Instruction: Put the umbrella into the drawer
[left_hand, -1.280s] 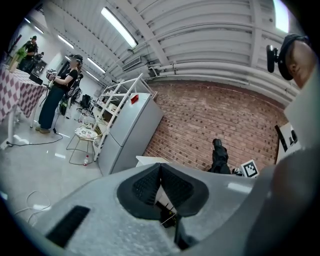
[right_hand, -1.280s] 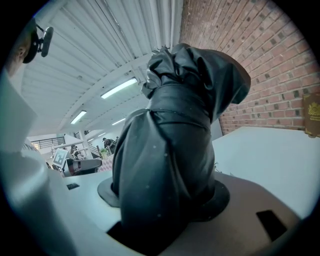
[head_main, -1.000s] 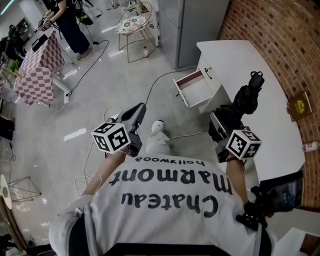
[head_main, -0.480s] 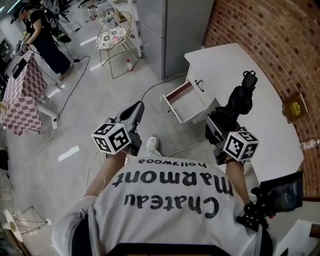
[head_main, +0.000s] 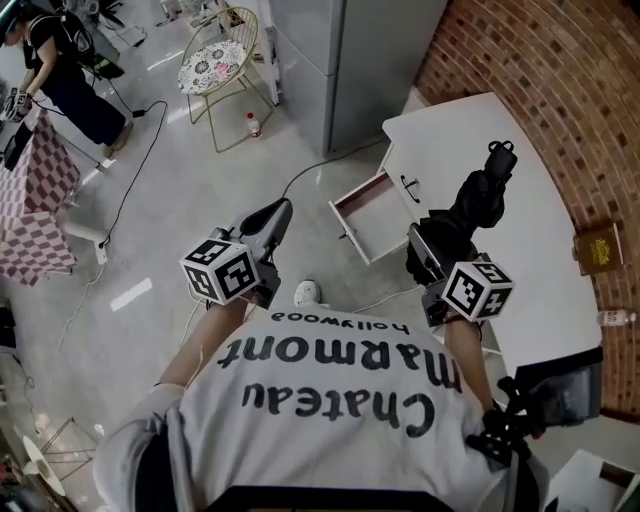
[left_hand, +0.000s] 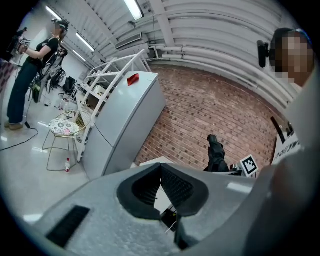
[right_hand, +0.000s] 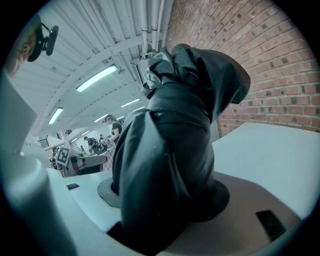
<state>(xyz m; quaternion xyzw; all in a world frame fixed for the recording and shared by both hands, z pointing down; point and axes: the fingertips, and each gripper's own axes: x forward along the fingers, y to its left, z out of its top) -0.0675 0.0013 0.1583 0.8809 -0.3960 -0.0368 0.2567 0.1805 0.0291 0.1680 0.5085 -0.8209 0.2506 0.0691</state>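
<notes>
A folded black umbrella (head_main: 480, 198) juts forward from my right gripper (head_main: 432, 248), whose jaws are shut on its lower part. In the right gripper view the umbrella (right_hand: 170, 145) fills the middle, clamped in the right gripper (right_hand: 165, 196). The open white drawer (head_main: 372, 218) sticks out of a white cabinet under the table top (head_main: 530, 270), just ahead and left of the umbrella; it looks empty. My left gripper (head_main: 270, 215) hangs over the floor, left of the drawer. In its own view the left gripper (left_hand: 161, 167) has its pads meeting at the tips with nothing between them.
A tall grey fridge (head_main: 350, 60) stands behind the drawer. A wire chair (head_main: 215, 60) and a person (head_main: 60, 80) are at the far left. A cable (head_main: 300, 175) runs across the floor. A small box (head_main: 598, 245) lies on the table by the brick wall.
Both grippers have travelled forward across the floor with the person. The fridge and the drawer now sit nearer. The umbrella stays clamped in the right gripper.
</notes>
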